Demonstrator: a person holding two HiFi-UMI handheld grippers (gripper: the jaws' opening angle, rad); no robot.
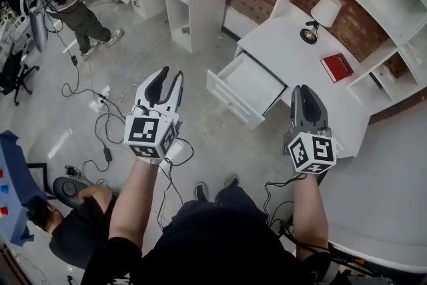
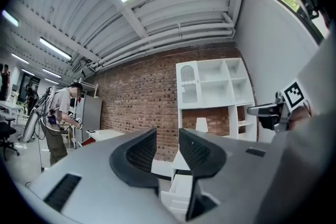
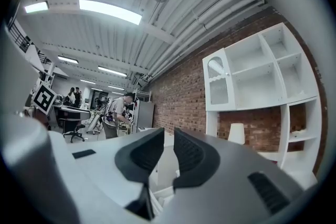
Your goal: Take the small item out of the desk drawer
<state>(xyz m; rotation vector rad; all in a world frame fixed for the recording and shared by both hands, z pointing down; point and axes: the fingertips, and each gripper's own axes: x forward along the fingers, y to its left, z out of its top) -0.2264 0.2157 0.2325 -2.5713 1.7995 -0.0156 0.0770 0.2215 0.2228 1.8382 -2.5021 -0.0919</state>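
Small item shows nowhere in the open drawer (image 1: 248, 85) (its floor looks bare white), so a reach may close on nothing. Left gripper (image 1: 168, 81) and right gripper (image 1: 308, 94) hover nearby, jaws parted, empty.

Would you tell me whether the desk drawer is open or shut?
Open: the drawer stands pulled out of the white desk, its inside showing.

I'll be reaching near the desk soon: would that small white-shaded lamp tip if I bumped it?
Probably tippy: the lamp carries a wide shade over a thin stem and small dark base. Likely light, so a nudge could slide it across the smooth white desk.
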